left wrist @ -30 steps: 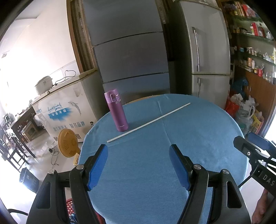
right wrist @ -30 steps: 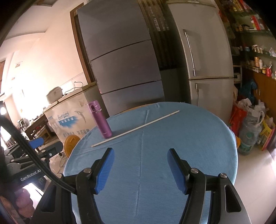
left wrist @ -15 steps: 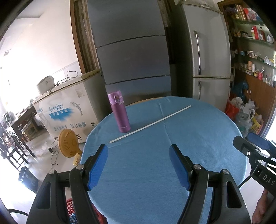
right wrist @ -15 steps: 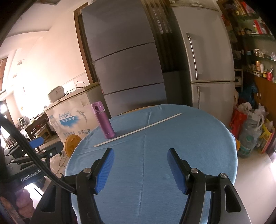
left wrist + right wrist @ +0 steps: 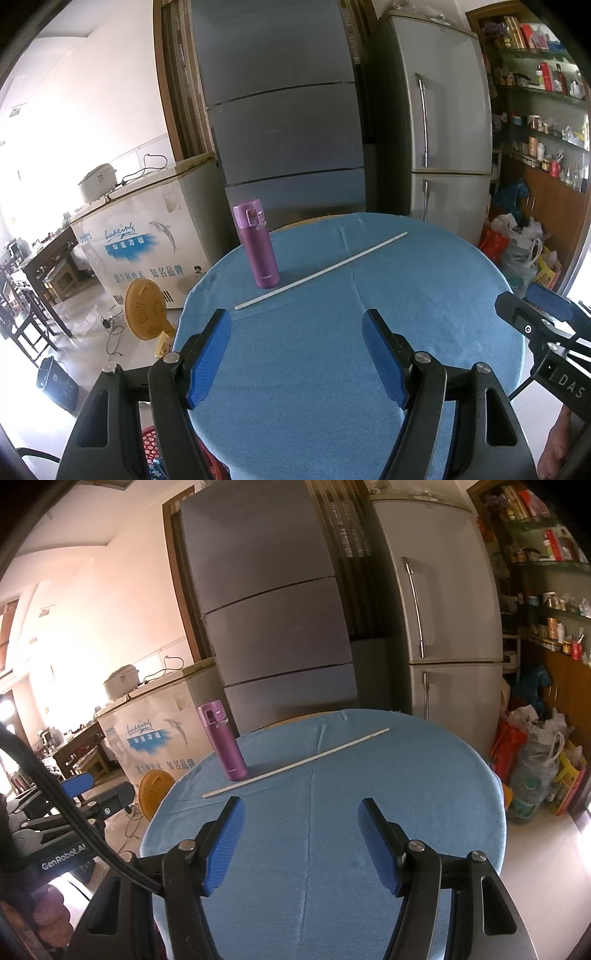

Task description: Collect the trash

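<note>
On the blue table (image 5: pixel 424 295) before the fridges, a white stick (image 5: pixel 321 270) lies slanting near-left to far-right, ahead of both tools, left tool (image 5: pixel 297 354) and right tool (image 5: pixel 301 840) open and empty.

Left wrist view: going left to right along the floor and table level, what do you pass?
Chest freezer → yellow fan → purple thermos → white stick → bags on the floor → right tool.

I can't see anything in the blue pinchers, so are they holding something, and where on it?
Nothing is held. The left gripper and the right gripper are both open over the blue tablecloth, short of the white stick and purple bottle.
</note>
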The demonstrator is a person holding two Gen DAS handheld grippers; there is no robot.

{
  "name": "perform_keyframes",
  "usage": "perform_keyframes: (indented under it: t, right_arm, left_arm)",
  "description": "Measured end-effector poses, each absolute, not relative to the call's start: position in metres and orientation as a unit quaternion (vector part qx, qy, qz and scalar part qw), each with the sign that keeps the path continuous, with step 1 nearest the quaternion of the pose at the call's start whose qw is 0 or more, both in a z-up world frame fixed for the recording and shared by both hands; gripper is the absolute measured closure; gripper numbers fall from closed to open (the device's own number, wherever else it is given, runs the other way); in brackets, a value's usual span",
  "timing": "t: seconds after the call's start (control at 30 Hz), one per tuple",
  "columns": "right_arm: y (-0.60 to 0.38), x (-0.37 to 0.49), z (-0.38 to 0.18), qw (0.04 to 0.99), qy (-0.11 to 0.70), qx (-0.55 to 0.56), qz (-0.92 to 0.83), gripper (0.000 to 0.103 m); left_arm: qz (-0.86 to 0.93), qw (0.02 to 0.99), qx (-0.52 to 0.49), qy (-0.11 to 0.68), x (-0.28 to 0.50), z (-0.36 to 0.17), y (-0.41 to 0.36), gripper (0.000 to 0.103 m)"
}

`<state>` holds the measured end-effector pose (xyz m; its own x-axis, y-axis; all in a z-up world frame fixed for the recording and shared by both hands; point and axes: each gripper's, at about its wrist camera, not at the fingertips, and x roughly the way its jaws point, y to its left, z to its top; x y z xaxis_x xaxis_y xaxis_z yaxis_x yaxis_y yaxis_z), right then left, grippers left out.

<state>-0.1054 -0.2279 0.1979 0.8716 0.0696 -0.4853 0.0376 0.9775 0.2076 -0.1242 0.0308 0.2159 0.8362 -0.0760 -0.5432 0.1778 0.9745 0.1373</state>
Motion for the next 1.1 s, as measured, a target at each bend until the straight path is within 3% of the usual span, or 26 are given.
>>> perform_keyframes:
  t: [0.87, 1.1]
  right_arm:
    - [-0.227, -0.064, 0.183, 0.953, 0.282, 0.111, 0.008, 0.035]
    - [-0.244, -0.031, 0.14, 0.94, 0.319, 0.121, -0.023, 0.029]
  left_arm:
    - [-0.069, 0.945, 0.097, 0.303, -0.088, 0.201, 0.032, 0.029]
    - [-0.089, 0.927, 0.081, 0.355, -0.051, 0.155, 0.034, 0.029]
